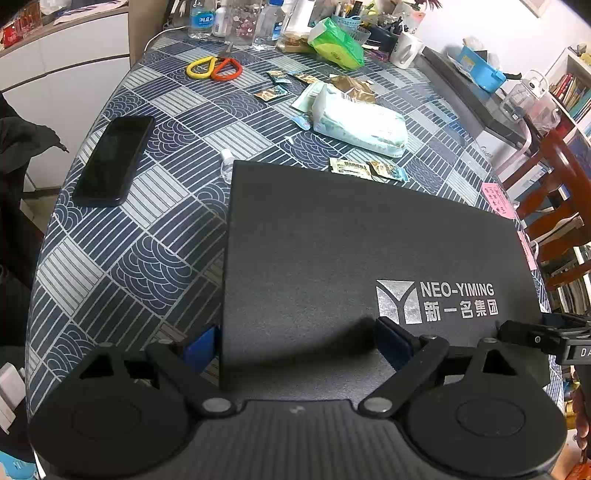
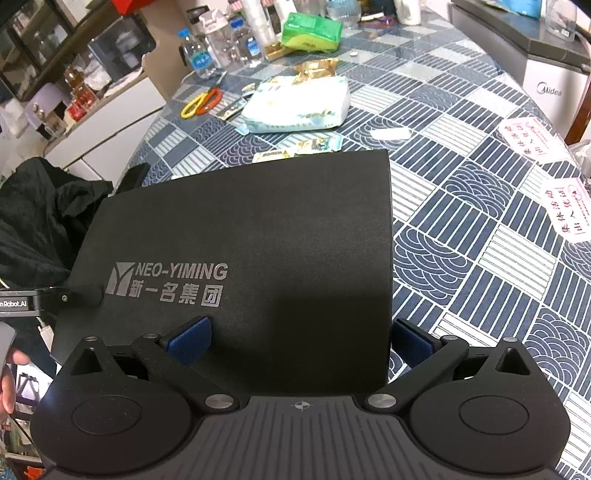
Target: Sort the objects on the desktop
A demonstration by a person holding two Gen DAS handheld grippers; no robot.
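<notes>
A black notebook (image 1: pixel 332 240) (image 2: pixel 258 221) printed "NEO-YIMING" lies flat over the near part of the patterned table (image 1: pixel 147 229) (image 2: pixel 480 240). My left gripper (image 1: pixel 295 347) is open and straddles the notebook's near left corner. Its left pad (image 1: pixel 201 349) sits just outside the edge and its right pad (image 1: pixel 391 343) is over the cover. My right gripper (image 2: pixel 300 341) is open at the near right corner, with one pad (image 2: pixel 190 341) over the cover and the other (image 2: pixel 410 341) outside the edge. Whether the notebook rests on the table or overhangs it is unclear.
Behind the notebook lie snack sachets (image 1: pixel 369 170) (image 2: pixel 299 147), a tissue pack (image 1: pixel 358 122) (image 2: pixel 299 107), scissors (image 1: pixel 214 68) (image 2: pixel 201 101) and a green pack (image 1: pixel 336 42). A black phone (image 1: pixel 112 160) lies left, pink slips (image 2: pixel 528 138) right. Bottles (image 1: pixel 201 18) line the back.
</notes>
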